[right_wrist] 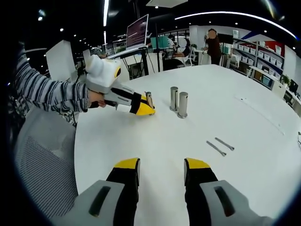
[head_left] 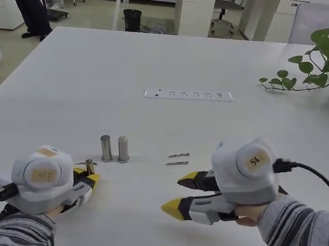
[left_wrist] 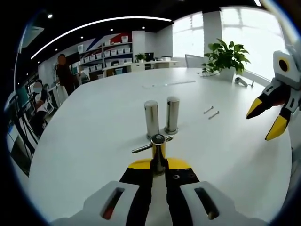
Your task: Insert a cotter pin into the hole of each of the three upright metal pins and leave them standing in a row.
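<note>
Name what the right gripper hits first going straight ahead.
Likely the left gripper, shut on a metal pin, across bare table; the standing pins sit slightly right of that line. Depth unclear.

On the round cap of the right gripper, towards the right end of the near edge of the bench, we read a label with the digits "56". The left gripper, at the left end of that edge, bears a yellowish sticker whose marks we find too blurred to read.
</note>
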{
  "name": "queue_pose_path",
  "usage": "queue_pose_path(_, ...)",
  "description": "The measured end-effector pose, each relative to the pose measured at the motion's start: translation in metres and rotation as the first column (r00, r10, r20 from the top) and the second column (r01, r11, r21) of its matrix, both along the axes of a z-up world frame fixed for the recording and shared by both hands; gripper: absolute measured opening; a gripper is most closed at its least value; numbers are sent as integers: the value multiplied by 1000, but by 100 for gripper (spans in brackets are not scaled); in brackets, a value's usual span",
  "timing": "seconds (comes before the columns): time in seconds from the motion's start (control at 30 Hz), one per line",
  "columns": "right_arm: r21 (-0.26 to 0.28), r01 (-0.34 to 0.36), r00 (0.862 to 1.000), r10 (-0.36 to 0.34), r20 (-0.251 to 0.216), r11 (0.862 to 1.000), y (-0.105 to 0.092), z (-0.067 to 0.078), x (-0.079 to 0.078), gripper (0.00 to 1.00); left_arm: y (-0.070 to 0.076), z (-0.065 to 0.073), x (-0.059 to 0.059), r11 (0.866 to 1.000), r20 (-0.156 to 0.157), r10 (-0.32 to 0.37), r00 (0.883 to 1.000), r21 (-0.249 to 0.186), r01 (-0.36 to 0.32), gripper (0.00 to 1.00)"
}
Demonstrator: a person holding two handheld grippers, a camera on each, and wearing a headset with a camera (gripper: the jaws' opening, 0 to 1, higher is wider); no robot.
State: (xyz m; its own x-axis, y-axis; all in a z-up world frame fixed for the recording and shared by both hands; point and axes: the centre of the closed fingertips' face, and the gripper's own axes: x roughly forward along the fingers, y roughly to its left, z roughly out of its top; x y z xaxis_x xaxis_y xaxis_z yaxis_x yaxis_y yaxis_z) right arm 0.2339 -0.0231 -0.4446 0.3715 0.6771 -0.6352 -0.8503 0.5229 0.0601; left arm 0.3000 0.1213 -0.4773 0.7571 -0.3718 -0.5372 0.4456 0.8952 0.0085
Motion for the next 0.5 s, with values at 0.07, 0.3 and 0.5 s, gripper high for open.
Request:
queue_pose_path(0.07,-6,-6,1000,6,1,1000,-1,-1,-1,34,1,-1,-1,1000,-8,2,1000,1,-2,6)
queue_pose_path(0.3,-13,-12,1000,12,-3,1000,-2,-3,-3,34,8,0,-2,1000,-11,29,1000,-12,-29,16)
queue_pose_path(0.5,11,0,1000,0,13,1000,4,4,5,35,7,13,-12,992,-10,68,998,-109,-69,32)
